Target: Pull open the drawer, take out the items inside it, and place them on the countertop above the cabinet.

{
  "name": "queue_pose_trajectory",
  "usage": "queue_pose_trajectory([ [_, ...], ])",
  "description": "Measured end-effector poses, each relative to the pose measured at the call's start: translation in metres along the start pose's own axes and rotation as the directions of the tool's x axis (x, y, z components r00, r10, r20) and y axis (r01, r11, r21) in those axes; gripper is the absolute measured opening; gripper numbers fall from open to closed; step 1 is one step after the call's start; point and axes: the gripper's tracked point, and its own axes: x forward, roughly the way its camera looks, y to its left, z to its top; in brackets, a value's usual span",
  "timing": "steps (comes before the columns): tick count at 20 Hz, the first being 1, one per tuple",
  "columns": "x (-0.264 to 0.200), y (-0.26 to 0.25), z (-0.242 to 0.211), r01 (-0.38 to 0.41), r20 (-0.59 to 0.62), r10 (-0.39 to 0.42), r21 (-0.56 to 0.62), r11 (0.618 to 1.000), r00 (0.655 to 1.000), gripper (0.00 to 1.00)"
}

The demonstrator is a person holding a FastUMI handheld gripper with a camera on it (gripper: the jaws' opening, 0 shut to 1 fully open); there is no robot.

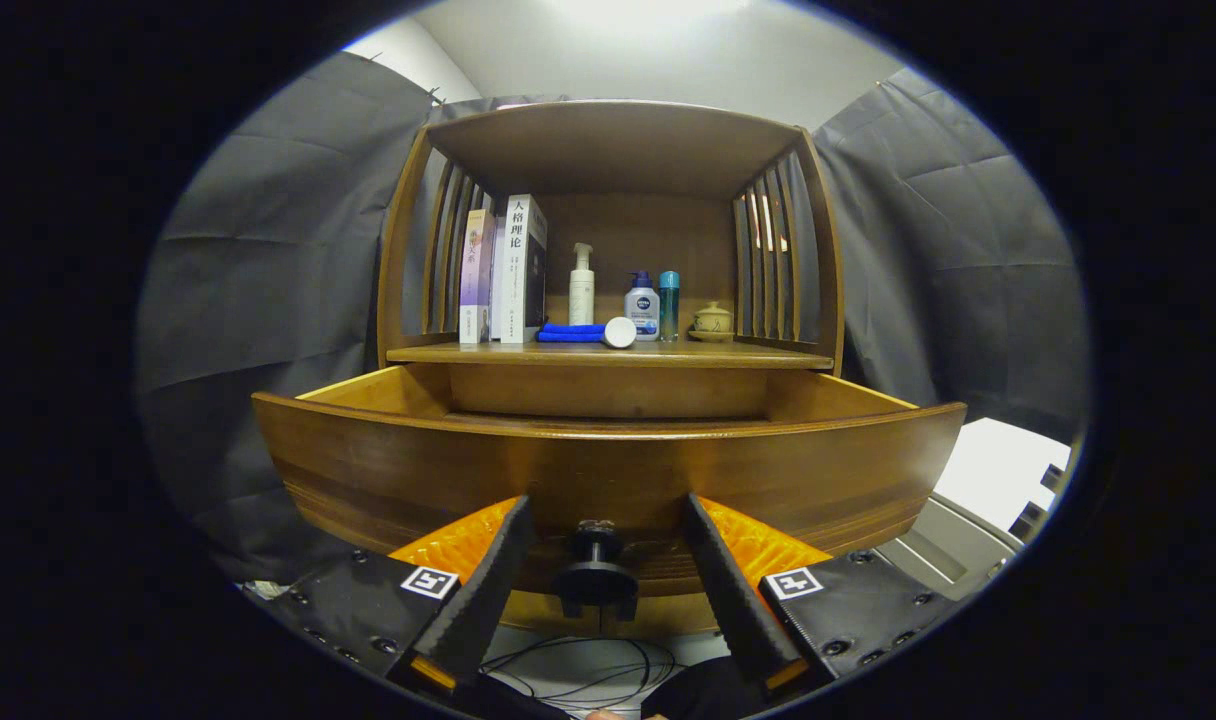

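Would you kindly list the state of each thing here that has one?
drawer: pulled open, contents hidden behind its front.
knob: between the fingers, untouched.
tool: open, fingers apart on either side of the knob.
white roll: lying on its side.
pump bottle: upright.
books: standing upright.

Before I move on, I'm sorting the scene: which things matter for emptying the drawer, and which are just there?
For the job: drawer, its knob between the open gripper fingers, countertop.
Just there: books, bottles, blue cloth, small pot.
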Motion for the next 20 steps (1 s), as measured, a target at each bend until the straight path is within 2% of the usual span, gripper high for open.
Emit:
queue_pose_trajectory([
  [11,0.05,0.001,0.019,-0.009,0.025,0.009,0.014,1.0,1.0,0.98],
  [20,0.097,0.005,0.024,0.002,-0.019,-0.001,0.071,0.997,1.0,0.98],
])
